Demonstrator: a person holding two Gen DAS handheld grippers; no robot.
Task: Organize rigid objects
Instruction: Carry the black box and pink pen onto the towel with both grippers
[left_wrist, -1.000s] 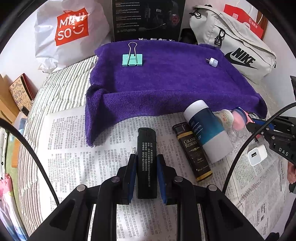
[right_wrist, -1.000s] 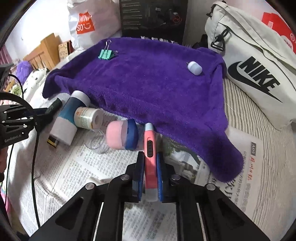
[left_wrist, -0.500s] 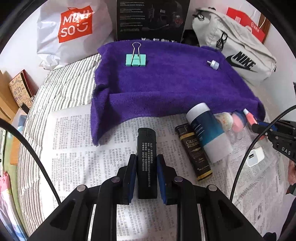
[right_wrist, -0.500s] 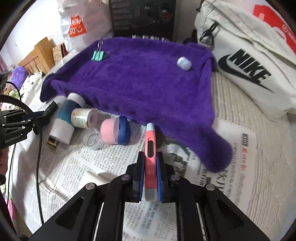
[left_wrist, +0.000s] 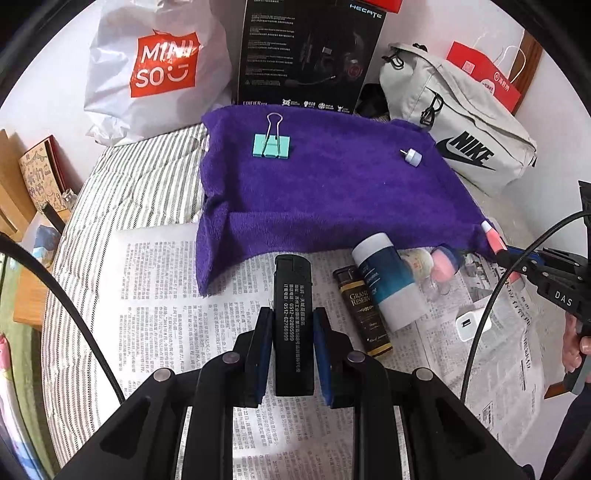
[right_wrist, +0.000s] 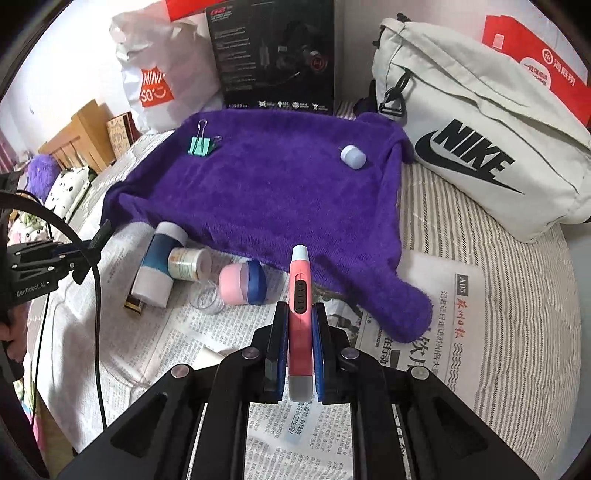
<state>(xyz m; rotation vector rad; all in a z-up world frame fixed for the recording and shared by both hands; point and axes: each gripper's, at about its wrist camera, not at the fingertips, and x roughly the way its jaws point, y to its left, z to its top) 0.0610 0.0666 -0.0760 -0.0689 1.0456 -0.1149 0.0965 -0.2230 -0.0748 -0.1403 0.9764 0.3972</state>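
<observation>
Over the newspaper: left hand-held gripper (left_wrist: 291, 332) pinches black lighter (left_wrist: 293, 295) mid-body.
Right hand-held gripper (right_wrist: 300, 343): clamps pink pen-shaped gadget (right_wrist: 300, 295).
Handling: both look light, stiff, slick plastic; grip flat sides.

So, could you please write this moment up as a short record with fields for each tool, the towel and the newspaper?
left tool: shut on black lighter
right tool: shut on pink lighter
purple towel: holds green binder clip and small white cap, apart from each other
newspaper: dark lighter, blue-and-white tube, pink-and-blue jar, white charger
background: white Nike bag, Miniso bag
</observation>
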